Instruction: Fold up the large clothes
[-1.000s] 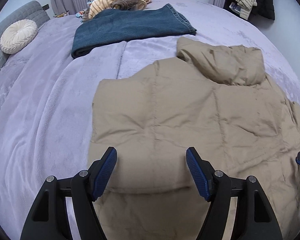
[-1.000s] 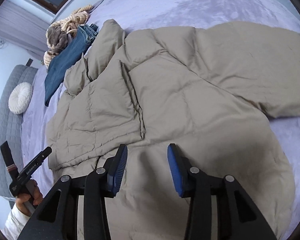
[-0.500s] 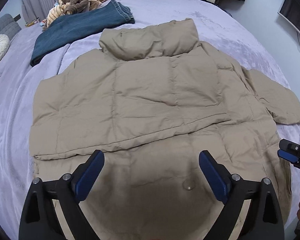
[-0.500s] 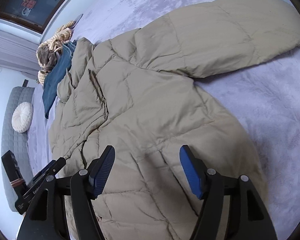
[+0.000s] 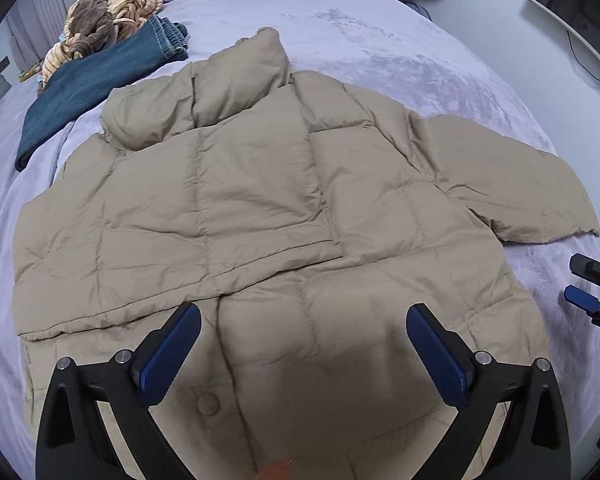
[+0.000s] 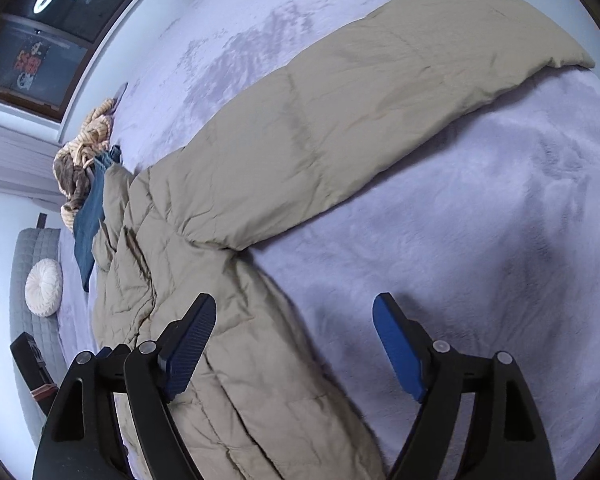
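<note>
Beyond the tan jacket (image 5: 260, 200), folded jeans (image 5: 100, 76) touch its collar.

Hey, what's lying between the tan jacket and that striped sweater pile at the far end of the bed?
Folded jeans lie between the jacket and the sweater pile, clearest in the left wrist view.

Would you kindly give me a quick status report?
Both hand-held grippers, left and right, opening, empty. Puffer jacket flat, one sleeve still out. Jeans clear of it.
</note>
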`<state>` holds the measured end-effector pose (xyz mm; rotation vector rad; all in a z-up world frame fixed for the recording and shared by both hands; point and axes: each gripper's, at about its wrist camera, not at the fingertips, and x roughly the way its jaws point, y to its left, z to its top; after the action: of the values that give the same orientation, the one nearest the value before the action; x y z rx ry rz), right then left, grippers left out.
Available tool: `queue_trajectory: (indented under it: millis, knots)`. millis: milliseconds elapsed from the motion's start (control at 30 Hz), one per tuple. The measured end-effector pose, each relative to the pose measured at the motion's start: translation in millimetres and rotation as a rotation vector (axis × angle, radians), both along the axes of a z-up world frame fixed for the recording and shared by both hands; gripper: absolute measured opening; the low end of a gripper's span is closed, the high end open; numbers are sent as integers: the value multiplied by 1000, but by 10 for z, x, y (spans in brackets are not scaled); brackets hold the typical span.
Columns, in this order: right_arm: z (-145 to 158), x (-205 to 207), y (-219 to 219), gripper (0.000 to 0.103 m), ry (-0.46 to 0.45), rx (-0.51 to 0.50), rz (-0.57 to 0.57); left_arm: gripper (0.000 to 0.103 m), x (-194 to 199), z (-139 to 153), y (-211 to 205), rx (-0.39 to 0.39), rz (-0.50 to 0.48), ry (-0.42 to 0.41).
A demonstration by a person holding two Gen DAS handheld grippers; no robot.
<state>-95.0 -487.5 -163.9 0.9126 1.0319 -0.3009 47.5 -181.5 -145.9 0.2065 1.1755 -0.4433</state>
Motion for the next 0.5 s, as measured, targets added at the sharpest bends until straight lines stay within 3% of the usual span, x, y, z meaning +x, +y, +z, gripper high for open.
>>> queue_trajectory:
  millis: [200,500]
  knots:
    - [-65,-143,-450,87,-12,13,-101,103,-25,-12,-224,2,-12,17]
    - [-135,-272,-1009,87,-105,49,-279,103,27,-131,-370,12,28,75]
